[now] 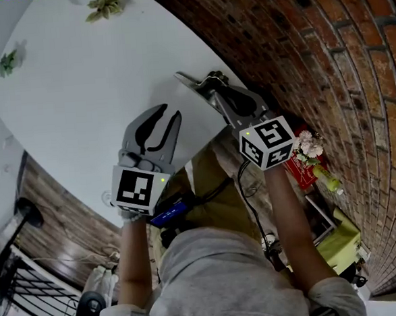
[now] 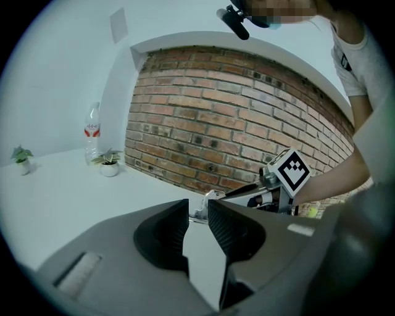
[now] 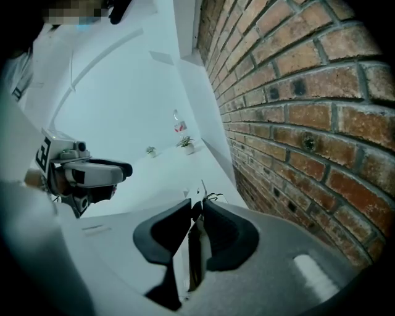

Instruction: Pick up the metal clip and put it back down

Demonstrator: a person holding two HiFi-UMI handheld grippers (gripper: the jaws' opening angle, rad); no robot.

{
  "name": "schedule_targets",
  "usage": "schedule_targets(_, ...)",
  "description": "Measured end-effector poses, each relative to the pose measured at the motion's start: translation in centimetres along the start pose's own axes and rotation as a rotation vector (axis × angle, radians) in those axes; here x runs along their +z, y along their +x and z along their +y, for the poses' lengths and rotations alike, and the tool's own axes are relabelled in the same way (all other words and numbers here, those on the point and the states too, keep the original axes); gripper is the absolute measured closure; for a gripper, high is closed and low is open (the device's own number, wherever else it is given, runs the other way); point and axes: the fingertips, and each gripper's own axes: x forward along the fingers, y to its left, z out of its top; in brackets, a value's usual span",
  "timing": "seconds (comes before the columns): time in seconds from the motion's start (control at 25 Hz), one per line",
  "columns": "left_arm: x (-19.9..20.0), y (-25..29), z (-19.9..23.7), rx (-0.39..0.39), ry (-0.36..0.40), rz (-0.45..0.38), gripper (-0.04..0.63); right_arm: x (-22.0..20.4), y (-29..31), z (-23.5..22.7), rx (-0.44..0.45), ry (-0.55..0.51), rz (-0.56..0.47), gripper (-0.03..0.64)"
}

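Right tool [image 3: 196,207] has its jaws drawn close and clamped on the metal clip [image 3: 199,199], whose thin wire loops stick out past the tips. From the head view this tool [image 1: 203,86] reaches to the far edge of the white bench [image 1: 78,81], beside the brick wall [image 1: 325,44], and the clip [image 1: 209,79] sits there at its tips. I cannot tell whether the clip touches the bench. Left tool [image 2: 197,210] is low over the bench nearby, its jaws a little apart with nothing between them.
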Motion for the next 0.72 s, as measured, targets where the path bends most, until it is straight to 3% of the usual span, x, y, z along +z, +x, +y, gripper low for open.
schedule_targets(0.72,-0.7,-0.9,0.1,-0.005,-0.035,0.011,0.495,1.1,-0.7,2.0,0.057,0.076,-0.061,0.58)
